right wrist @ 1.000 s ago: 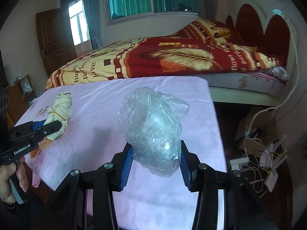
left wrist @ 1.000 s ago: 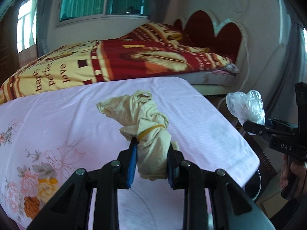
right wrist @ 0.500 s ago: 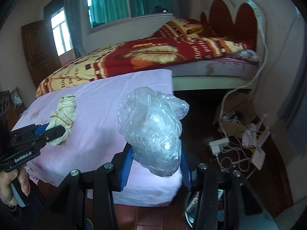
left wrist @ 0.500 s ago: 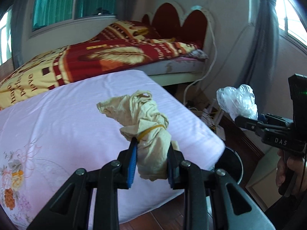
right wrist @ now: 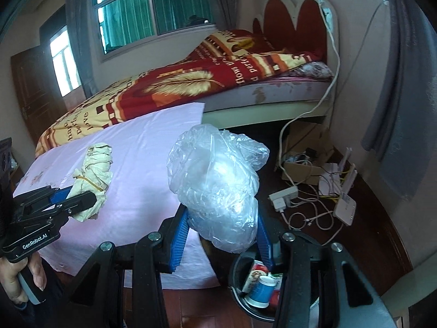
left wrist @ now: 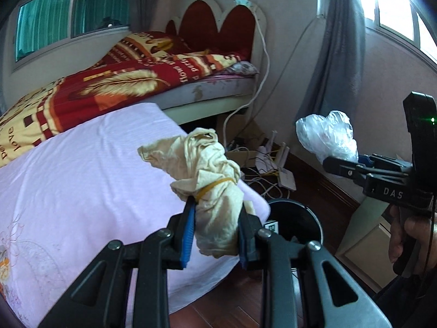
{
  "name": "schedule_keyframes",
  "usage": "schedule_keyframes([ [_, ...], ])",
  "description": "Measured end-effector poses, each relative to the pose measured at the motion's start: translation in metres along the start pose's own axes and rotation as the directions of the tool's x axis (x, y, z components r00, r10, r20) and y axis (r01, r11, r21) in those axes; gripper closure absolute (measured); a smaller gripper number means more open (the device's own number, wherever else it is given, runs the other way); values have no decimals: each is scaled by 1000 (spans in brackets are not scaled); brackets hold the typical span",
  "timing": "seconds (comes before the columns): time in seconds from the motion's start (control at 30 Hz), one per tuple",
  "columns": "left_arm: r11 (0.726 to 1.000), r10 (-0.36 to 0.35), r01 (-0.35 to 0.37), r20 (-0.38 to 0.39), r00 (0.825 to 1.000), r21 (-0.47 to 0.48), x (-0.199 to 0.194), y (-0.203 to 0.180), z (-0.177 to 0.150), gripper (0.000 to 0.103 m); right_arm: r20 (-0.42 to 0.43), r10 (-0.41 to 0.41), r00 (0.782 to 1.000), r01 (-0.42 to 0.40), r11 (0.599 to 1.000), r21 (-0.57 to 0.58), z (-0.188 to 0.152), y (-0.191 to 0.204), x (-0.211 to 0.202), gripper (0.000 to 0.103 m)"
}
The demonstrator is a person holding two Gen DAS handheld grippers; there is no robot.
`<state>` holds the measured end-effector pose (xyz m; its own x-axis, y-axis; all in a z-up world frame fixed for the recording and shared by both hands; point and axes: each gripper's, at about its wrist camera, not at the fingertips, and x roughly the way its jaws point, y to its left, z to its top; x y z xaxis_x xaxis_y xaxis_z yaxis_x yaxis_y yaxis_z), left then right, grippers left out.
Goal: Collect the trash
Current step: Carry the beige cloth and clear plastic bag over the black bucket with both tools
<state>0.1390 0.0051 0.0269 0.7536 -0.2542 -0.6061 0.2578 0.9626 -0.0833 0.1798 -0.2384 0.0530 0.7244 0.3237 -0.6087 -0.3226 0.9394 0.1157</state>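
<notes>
A crumpled cream wad [left wrist: 215,191] bound by a rubber band is clamped between the left gripper [left wrist: 217,228] fingers, held above the pink-sheeted table's [left wrist: 82,180] corner. A clear plastic bag [right wrist: 218,191] is pinched by the right gripper [right wrist: 221,236] above the black bin [right wrist: 245,298], where cups are seen.

Black left gripper [left wrist: 217,228], blue pads, silver screws, white lettering

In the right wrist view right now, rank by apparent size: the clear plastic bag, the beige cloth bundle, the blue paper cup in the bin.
1. Clear plastic bag, though it's nearest the camera, which inflates it.
2. Beige cloth bundle.
3. Blue paper cup.
</notes>
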Motion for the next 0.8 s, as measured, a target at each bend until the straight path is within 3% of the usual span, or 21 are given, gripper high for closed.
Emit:
schedule_keyframes([
  [0.8, 979, -161, 170, -82, 984, 110, 42, -91, -7, 75, -46, -131, 990, 135, 986, 97, -54, -84, -29, 56],
])
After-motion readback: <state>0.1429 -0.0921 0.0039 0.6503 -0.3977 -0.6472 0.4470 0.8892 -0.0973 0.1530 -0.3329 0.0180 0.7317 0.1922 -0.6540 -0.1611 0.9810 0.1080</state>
